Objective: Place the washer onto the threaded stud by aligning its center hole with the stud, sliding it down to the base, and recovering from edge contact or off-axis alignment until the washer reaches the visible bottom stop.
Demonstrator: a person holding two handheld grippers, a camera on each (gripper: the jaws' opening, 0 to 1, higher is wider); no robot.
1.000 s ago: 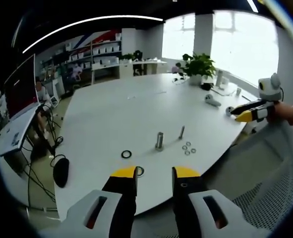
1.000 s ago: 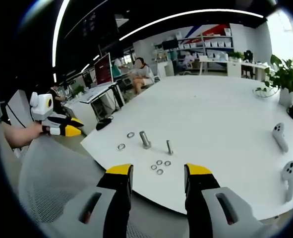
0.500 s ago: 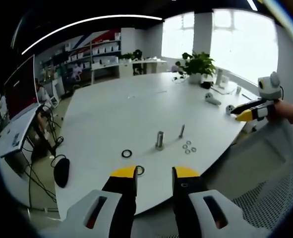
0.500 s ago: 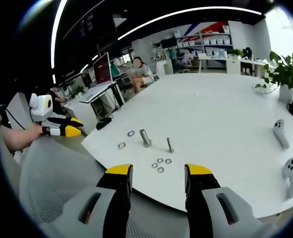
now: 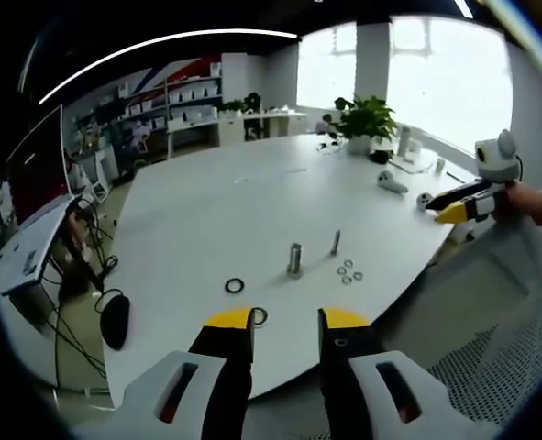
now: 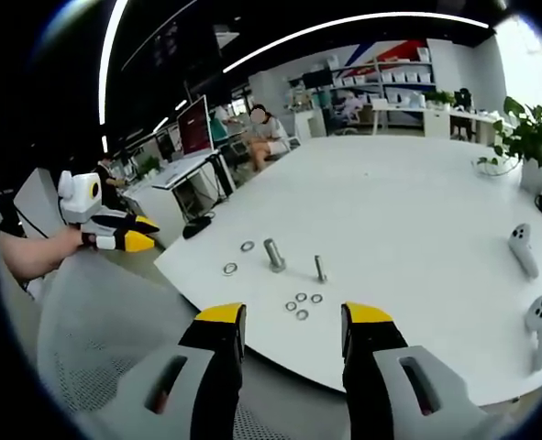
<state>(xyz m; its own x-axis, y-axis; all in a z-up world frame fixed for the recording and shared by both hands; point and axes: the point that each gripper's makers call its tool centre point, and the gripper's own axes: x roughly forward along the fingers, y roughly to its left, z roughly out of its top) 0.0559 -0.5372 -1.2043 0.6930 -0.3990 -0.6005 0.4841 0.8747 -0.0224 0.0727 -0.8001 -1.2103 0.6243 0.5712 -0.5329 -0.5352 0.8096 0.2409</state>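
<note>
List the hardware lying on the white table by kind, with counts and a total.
Small washers: 3
Large rings: 2
Thick stud: 1
Thin stud: 1
Handheld controllers: 2
Total: 9

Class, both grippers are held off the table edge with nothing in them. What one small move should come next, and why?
Probably bring the right gripper forward and down toward the three small washers near the table edge. Its jaws stand open and empty, the washers lie closest ahead of it, and the thin stud beside them stands upright and bare, so a washer must be picked first.
</note>
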